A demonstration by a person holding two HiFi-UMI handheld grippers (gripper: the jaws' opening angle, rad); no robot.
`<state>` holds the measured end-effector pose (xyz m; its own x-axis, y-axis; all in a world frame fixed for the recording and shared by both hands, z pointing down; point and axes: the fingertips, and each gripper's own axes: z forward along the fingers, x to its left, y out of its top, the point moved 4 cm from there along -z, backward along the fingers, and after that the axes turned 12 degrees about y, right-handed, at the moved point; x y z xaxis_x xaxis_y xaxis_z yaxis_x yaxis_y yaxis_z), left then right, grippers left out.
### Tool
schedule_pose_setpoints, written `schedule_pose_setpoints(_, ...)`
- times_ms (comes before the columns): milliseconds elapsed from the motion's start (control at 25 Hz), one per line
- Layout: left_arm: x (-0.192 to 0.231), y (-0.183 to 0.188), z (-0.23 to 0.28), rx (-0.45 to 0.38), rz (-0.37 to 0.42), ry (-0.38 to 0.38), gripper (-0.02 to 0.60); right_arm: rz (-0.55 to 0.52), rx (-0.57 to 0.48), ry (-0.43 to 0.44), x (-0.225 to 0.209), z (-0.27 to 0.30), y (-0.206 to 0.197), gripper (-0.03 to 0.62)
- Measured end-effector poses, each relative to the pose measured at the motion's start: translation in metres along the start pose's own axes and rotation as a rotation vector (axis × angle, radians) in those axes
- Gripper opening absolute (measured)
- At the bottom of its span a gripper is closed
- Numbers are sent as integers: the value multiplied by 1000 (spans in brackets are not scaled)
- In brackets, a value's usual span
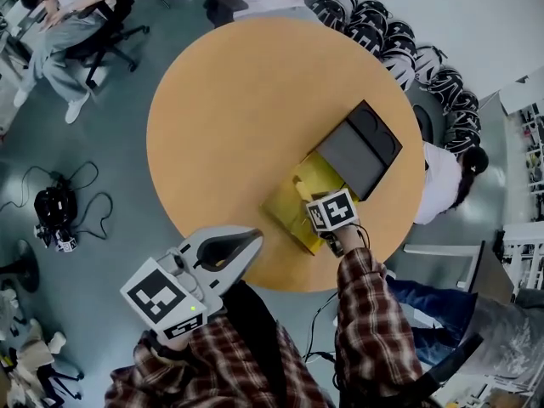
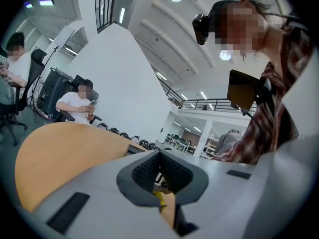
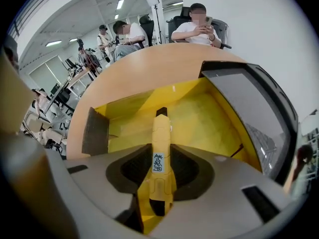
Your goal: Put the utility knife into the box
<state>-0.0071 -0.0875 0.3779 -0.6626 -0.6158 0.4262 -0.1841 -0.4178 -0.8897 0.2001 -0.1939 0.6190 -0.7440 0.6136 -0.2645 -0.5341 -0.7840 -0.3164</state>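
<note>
The yellow utility knife is clamped between the jaws of my right gripper, blade end pointing away from me into the box. The box is open, yellow inside, with its dark grey lid folded back to the right. In the head view the right gripper hovers over the yellow box near the front right of the round wooden table; the knife is hidden there. My left gripper is held at the table's near edge, shut and empty, its pads pressed together.
People sit on chairs beyond the table's far side. A row of dark headsets curves round the back right, and another person is close to the right edge. Cables and gear lie on the floor at left.
</note>
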Motion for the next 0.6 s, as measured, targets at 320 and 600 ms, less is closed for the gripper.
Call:
schedule_pose_setpoints(320,-9,12,3,-3,32,-48,11,54,-167,-5,5,-24,10,124)
schedule_pose_setpoints(600,-24,35,19,-22,87,-135,11,162,-485,37,28,-99,30,123)
